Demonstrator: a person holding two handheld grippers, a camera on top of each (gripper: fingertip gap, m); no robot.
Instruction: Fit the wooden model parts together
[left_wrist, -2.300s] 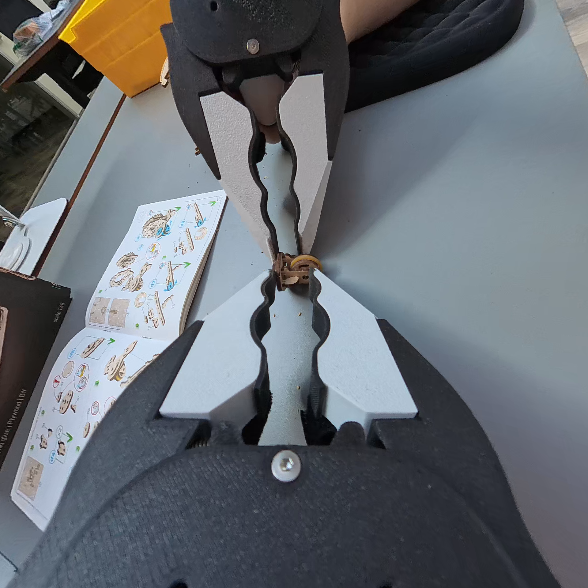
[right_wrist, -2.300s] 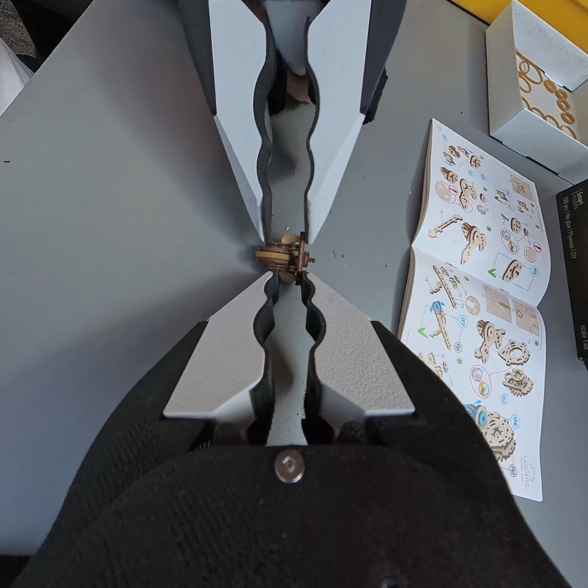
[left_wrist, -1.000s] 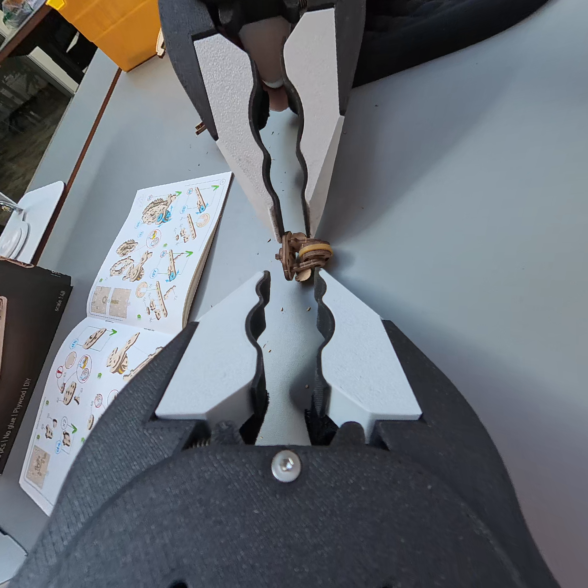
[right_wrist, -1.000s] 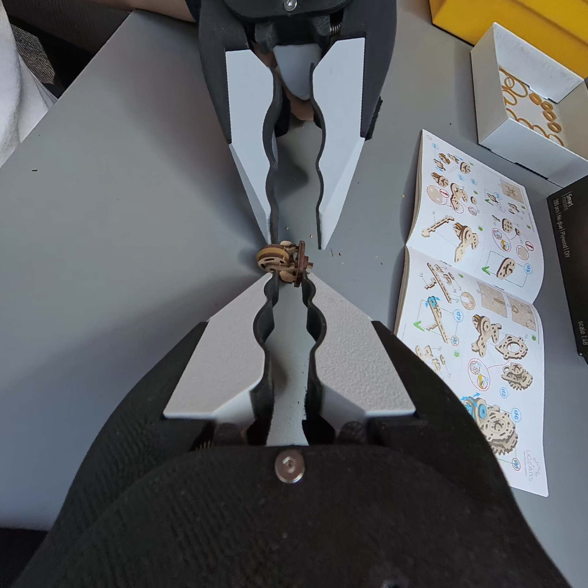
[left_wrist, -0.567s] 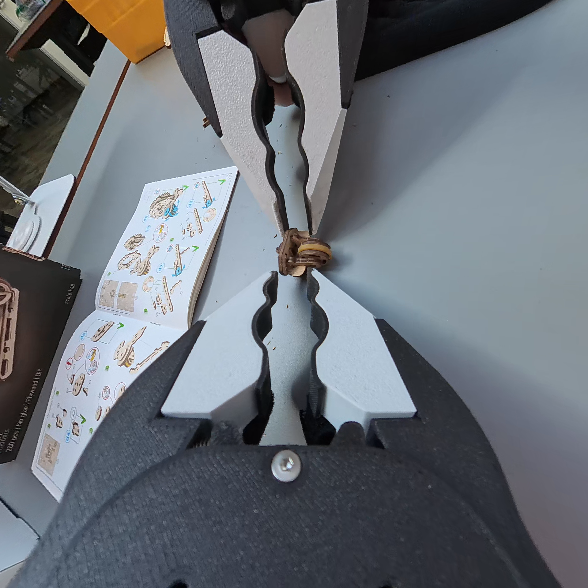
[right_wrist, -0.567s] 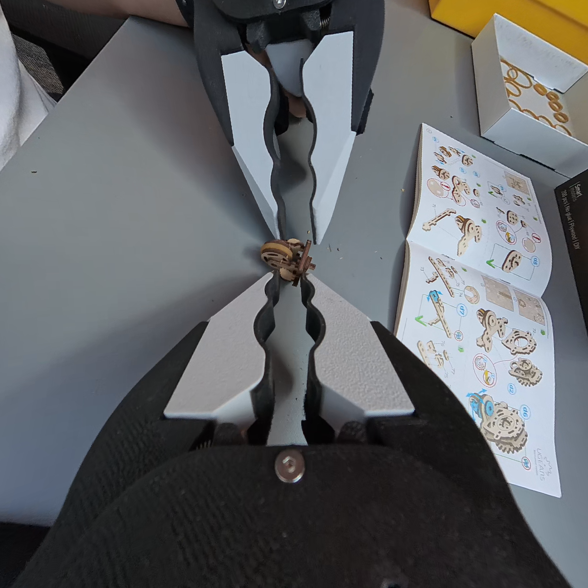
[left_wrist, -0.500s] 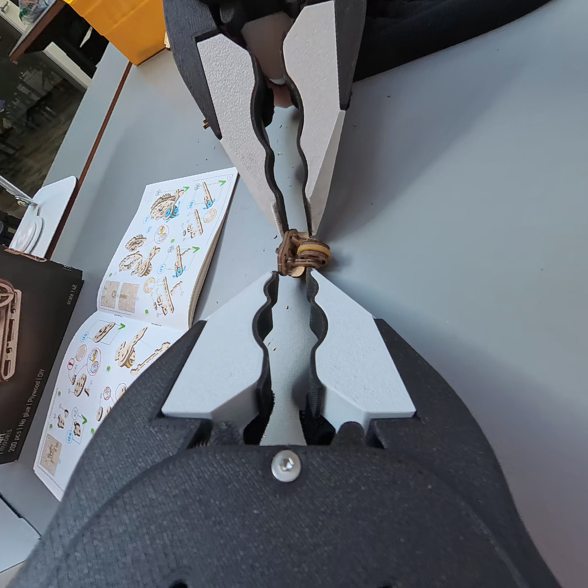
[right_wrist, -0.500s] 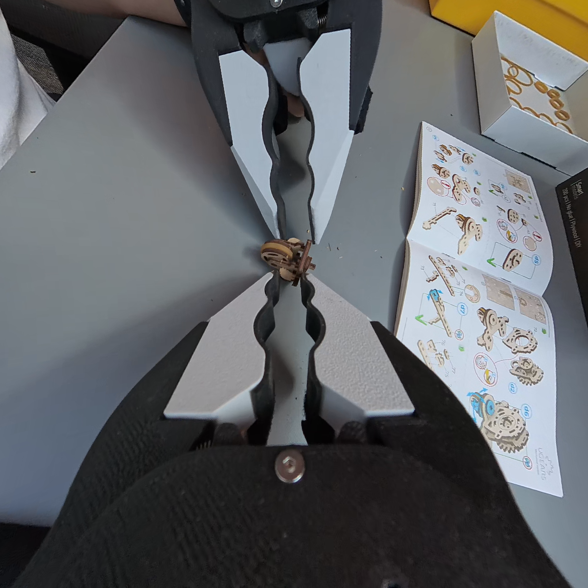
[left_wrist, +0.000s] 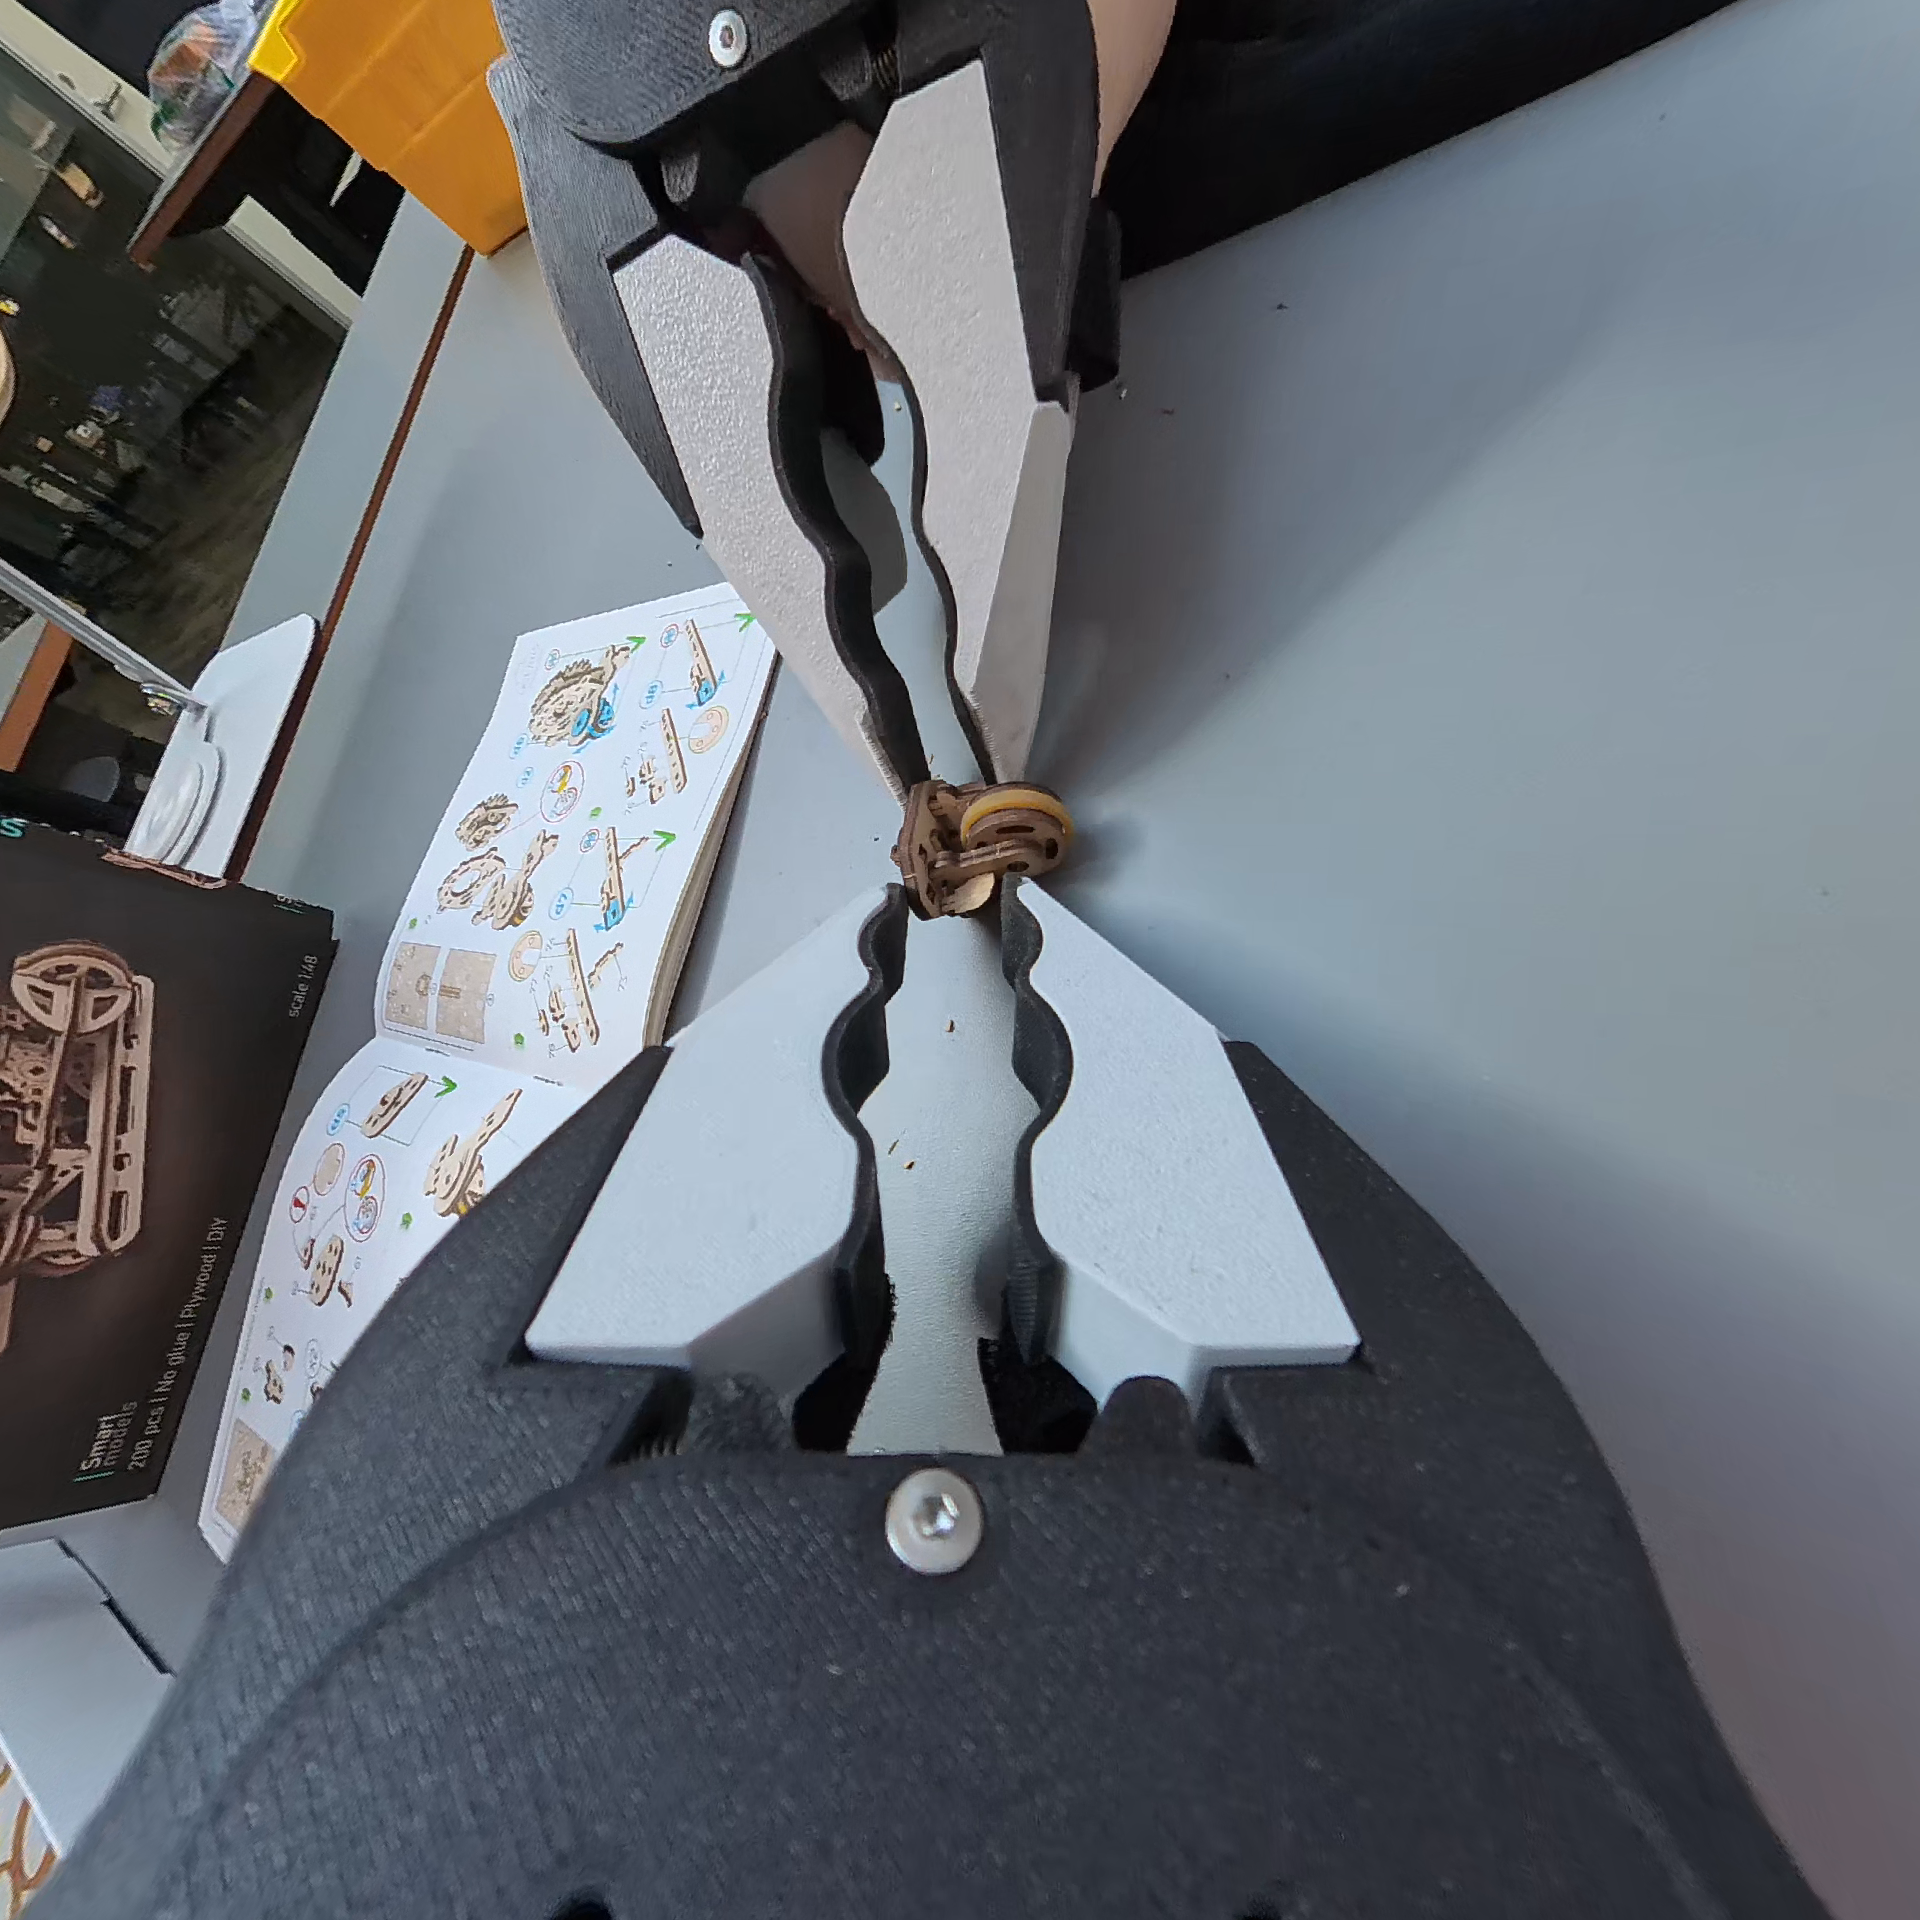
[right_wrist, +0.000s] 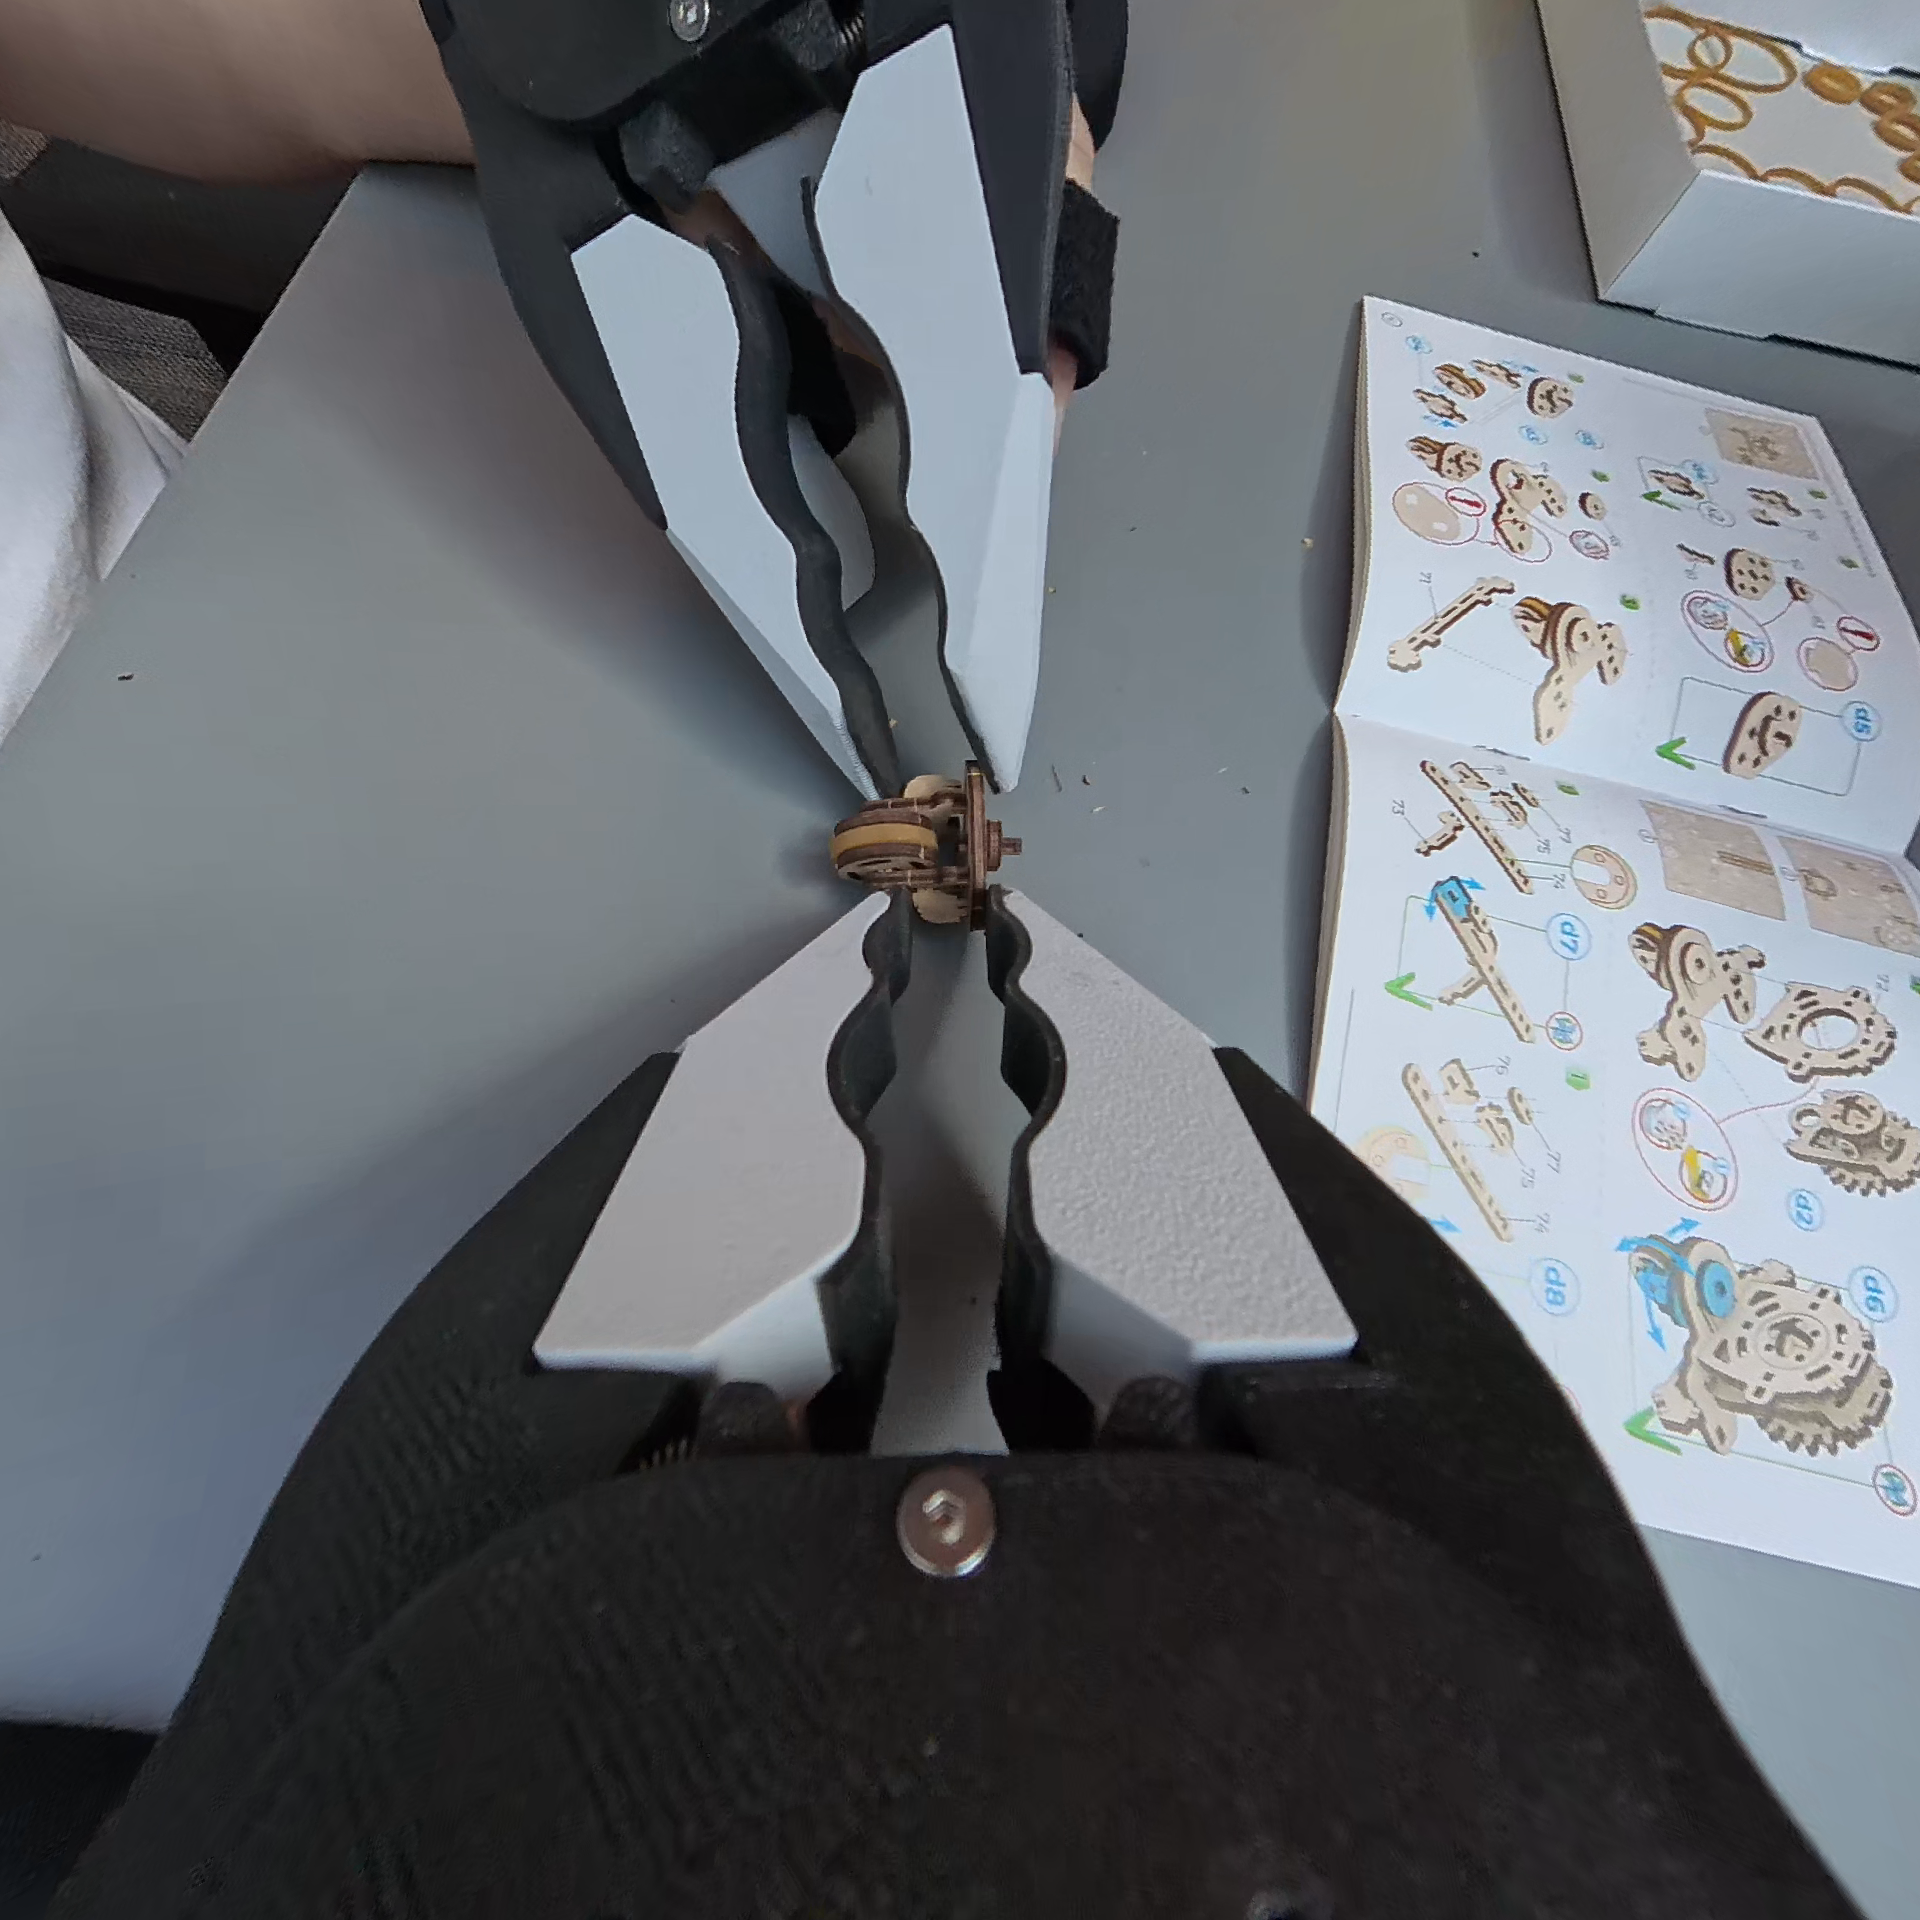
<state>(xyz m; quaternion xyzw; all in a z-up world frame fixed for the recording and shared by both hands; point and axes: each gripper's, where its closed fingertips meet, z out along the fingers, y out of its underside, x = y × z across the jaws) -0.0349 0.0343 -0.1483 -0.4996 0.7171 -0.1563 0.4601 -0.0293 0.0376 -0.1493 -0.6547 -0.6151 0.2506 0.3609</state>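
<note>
A small wooden assembly (left_wrist: 977, 847), a disc wheel with a yellow band joined to a dark plate with a peg, is held between both grippers just above the grey table (left_wrist: 1507, 831). My left gripper (left_wrist: 961, 902) is shut on its near side. My right gripper (left_wrist: 951, 771) comes from the far side, pointing at me, and is shut on the other side. In the right wrist view the assembly (right_wrist: 914, 847) sits between my right gripper (right_wrist: 943, 906) below and my left gripper (right_wrist: 935, 779) above. Both pairs of fingertips touch it.
An open instruction booklet (left_wrist: 582, 862) lies left of the grippers; it shows at the right in the right wrist view (right_wrist: 1621, 914). A dark model box (left_wrist: 125, 1195) lies at the far left. A white box of yellow rings (right_wrist: 1766, 156) and a yellow bin (left_wrist: 416, 114) stand behind. The grippers are tip to tip, or close to it.
My left gripper's fingers have narrowed from wide apart to shut on the wooden assembly. The right gripper has kept its hold, and both have tilted slightly.
</note>
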